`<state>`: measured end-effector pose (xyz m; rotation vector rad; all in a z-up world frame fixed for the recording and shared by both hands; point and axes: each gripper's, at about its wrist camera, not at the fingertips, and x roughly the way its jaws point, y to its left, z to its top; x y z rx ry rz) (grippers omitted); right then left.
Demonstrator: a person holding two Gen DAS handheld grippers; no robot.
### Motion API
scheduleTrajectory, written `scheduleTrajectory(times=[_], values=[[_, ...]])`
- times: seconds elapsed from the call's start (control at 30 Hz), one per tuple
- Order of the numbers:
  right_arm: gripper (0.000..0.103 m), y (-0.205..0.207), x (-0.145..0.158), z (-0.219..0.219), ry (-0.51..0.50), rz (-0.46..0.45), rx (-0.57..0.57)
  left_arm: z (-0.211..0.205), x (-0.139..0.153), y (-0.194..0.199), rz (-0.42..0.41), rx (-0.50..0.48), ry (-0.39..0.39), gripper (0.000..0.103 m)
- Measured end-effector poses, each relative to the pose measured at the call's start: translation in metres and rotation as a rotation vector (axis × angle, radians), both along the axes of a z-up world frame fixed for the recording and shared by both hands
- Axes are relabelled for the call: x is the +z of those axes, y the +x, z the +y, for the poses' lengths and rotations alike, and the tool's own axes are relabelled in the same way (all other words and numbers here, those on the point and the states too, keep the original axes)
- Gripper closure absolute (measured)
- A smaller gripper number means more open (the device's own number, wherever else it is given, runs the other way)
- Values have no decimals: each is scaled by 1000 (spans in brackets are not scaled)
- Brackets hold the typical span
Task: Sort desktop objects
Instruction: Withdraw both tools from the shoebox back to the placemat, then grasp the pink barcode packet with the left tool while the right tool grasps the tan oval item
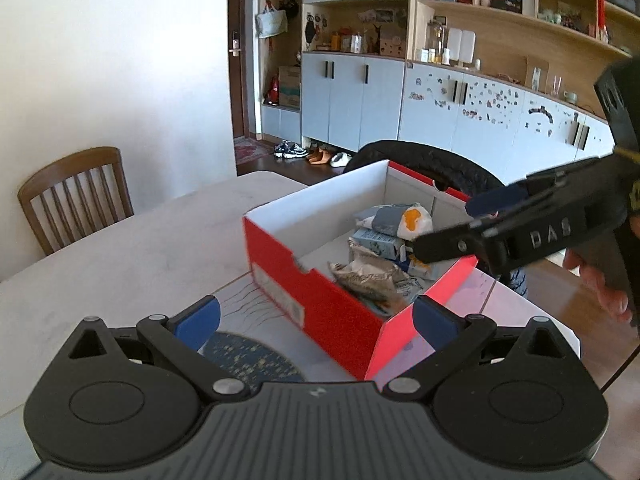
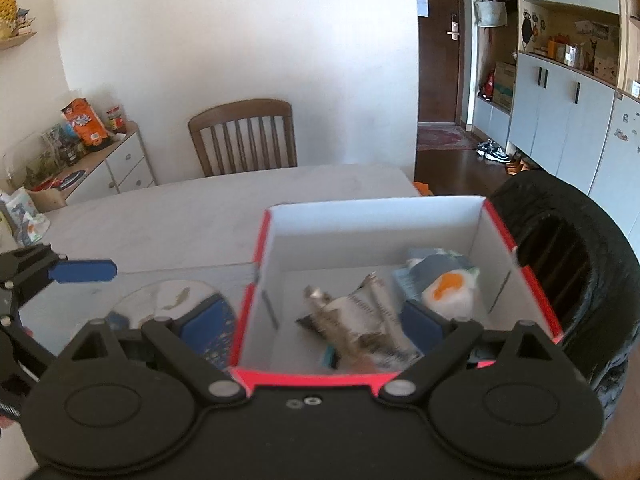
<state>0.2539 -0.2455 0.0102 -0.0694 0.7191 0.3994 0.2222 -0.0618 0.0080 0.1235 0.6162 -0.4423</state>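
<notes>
While both claws stand wide and hold nothing, the risks lie in what sits around them. Farthest left, the left gripper [image 1: 316, 322] hovers over the table's [image 1: 132, 240] near edge above a blue round mat [image 1: 244, 356] — lowering blindly could drag that mat off the edge. Next, the red shoebox [image 1: 320, 304] sits near the table's right edge with its corner between those open fingers; a nudge there might slide it toward the drop. Inside it lie a crumpled wrapper [image 2: 360, 320], a small carton [image 1: 376, 242] and an egg-print pouch [image 2: 444, 284], so sorting looks mostly done. Rightmost, the right gripper [image 2: 316, 324] hangs above the box's near wall — dipping could catch the rim and tip the contents.
</notes>
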Motion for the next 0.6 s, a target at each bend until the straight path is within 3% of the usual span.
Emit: scheduleTrajectory(times=[0.6], values=[[8,-45,-17,84,-9,-11,83,106,-11,-41,-14,83,28,0]])
